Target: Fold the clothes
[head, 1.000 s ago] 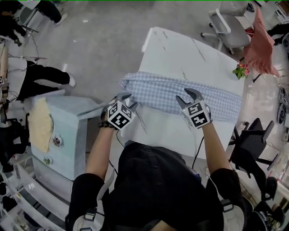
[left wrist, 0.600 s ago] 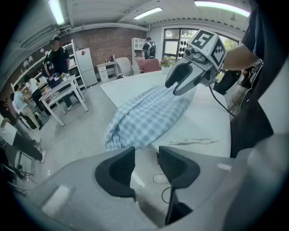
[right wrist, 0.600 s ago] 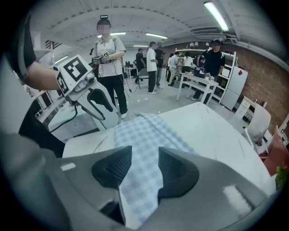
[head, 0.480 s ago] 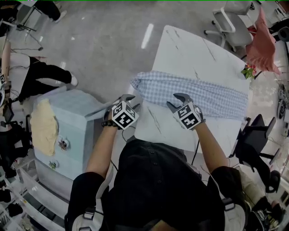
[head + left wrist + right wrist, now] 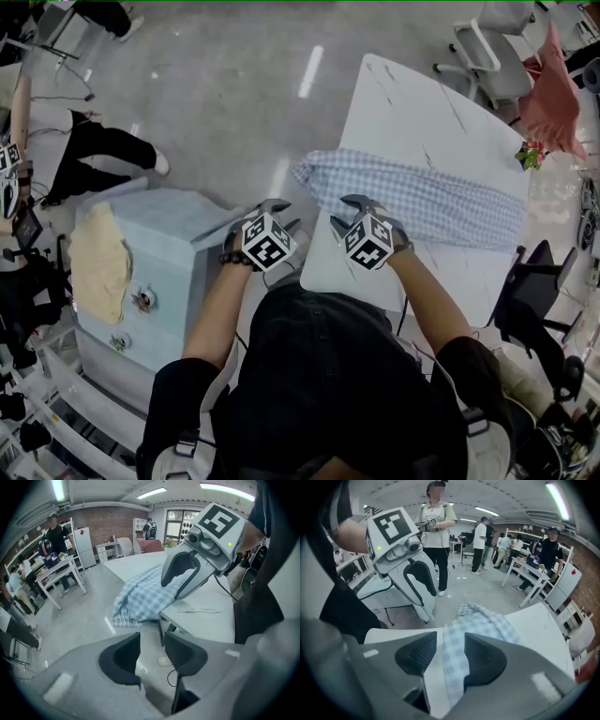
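Since a second ago: right claw has come off the cloth and crossed to the table's near-left corner. Left claw has shifted less and is now just beside it. Cloth has not moved.

Surface: white marbled table. The checked cloth lies in a band just ahead of the right claw. One end hangs over the edge ahead of the left claw. Grey floor lies under the left claw, with a blue cabinet to its left.

Left claw: jaws apart, only floor in the gap. Right claw: jaws apart, cloth edge and bare table seen through the gap, pads not pressing.

Views: only the left gripper view shows the hanging end, a brick wall and a fridge. Only the right gripper view shows people standing beyond the left claw.
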Available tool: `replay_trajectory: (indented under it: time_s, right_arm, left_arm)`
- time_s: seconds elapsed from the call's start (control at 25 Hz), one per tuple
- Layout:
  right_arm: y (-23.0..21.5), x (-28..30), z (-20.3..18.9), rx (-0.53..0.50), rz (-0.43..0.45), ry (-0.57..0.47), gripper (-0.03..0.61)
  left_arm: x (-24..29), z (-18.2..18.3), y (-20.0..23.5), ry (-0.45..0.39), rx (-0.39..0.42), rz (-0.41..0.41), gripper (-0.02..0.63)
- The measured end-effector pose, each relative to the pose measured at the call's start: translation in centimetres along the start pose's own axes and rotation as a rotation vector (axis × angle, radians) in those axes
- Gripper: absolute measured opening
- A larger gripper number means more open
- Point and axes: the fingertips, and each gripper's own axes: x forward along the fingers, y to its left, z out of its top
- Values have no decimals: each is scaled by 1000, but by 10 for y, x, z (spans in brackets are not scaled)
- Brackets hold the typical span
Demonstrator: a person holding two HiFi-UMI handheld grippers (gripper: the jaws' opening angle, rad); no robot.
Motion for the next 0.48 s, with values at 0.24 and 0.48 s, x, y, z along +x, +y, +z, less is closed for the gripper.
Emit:
replay_trajectory:
  time_s: [0.24,0.48]
  right_arm:
    - [8,34,19,-76,22,46,187]
    - [-9,40,12,-29,-15,102,194]
  left_arm:
    - [-10,-17,9,-8,-35,8,173]
    - [-14,-33,19,-18,-72,14,173]
